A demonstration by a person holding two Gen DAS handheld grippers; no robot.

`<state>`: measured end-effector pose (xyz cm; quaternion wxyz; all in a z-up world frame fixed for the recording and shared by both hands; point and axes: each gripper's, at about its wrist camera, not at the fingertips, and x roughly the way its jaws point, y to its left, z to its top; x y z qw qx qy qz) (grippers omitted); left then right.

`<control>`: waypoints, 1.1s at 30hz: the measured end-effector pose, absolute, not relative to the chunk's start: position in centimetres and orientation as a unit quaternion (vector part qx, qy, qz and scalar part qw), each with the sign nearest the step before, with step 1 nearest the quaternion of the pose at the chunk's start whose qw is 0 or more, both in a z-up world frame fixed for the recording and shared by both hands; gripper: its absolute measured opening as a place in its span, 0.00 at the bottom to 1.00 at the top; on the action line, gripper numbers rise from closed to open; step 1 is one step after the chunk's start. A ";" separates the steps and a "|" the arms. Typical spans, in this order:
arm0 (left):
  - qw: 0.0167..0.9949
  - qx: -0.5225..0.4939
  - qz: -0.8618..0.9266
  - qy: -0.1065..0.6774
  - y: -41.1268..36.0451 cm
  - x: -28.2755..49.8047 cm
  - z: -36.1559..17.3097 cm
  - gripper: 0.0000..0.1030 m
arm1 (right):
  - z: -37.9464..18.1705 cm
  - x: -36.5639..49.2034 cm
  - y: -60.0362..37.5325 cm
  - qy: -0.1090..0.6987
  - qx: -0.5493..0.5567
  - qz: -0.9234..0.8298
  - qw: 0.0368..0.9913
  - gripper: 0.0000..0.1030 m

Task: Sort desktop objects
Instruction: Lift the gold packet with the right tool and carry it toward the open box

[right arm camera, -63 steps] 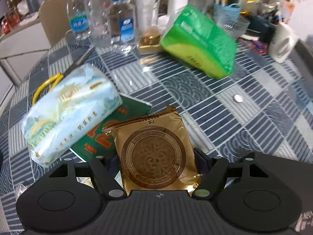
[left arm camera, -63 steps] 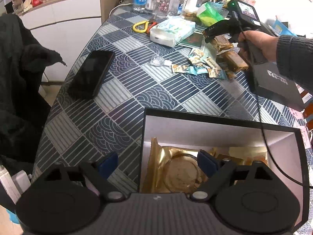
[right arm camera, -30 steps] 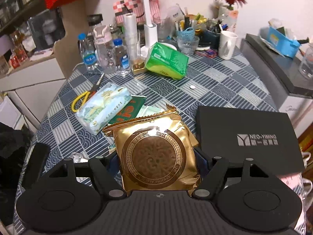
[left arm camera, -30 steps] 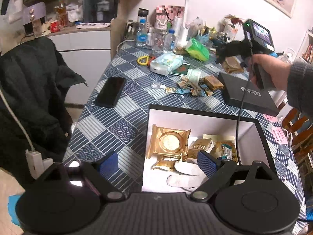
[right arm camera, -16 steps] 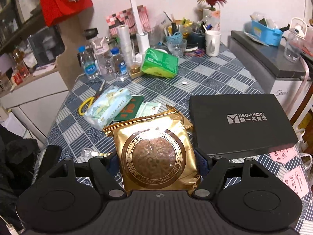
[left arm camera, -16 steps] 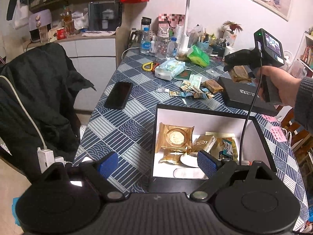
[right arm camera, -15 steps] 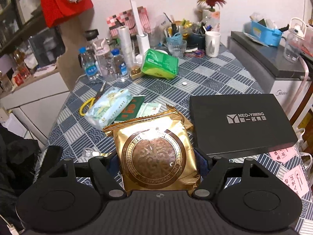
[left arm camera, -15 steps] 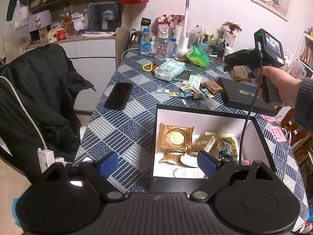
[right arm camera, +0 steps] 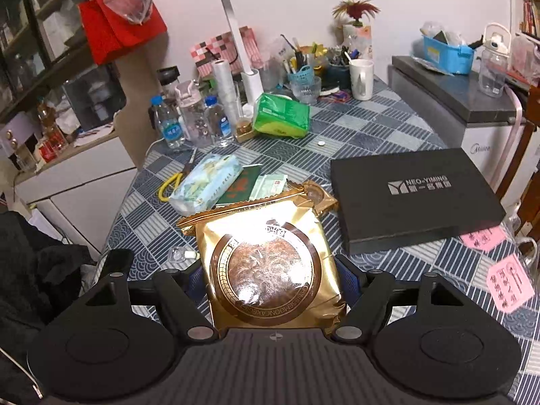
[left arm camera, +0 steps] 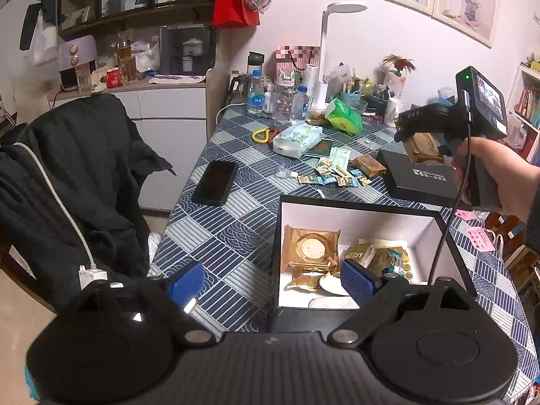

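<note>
The right tongs (right arm camera: 271,280) are clamped on a gold foil mooncake packet with a round brown window (right arm camera: 268,263), blue pads pressing its two sides, held in the air above the blue patterned worktop (right arm camera: 371,135). Just beyond it lies a flat black box lid with silver lettering (right arm camera: 415,199), and to the left a pale blue tissue pack (right arm camera: 206,184). The left tongs (left arm camera: 271,281) stand wide apart, gripping nothing, over the near edge of an open white-lined black box (left arm camera: 357,212) that has gold packets (left arm camera: 310,246) lying inside. Small snack sachets (left arm camera: 332,177) are scattered past the box
</note>
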<state>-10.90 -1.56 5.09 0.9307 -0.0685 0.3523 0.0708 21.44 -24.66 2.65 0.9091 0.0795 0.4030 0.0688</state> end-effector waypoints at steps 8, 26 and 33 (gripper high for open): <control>0.937 -0.061 0.068 0.338 -1.1 -12.0 5.5 1.00 | 2.3 18.7 -25.1 0.397 0.108 0.063 0.909 0.71; 0.940 -0.053 0.071 0.329 -2.1 -13.4 5.8 1.00 | 1.0 12.7 -24.9 0.384 0.116 0.079 0.912 0.71; 0.939 -0.045 0.064 0.333 -2.5 -13.0 5.7 1.00 | -0.3 11.3 -24.8 0.394 0.106 0.075 0.910 0.71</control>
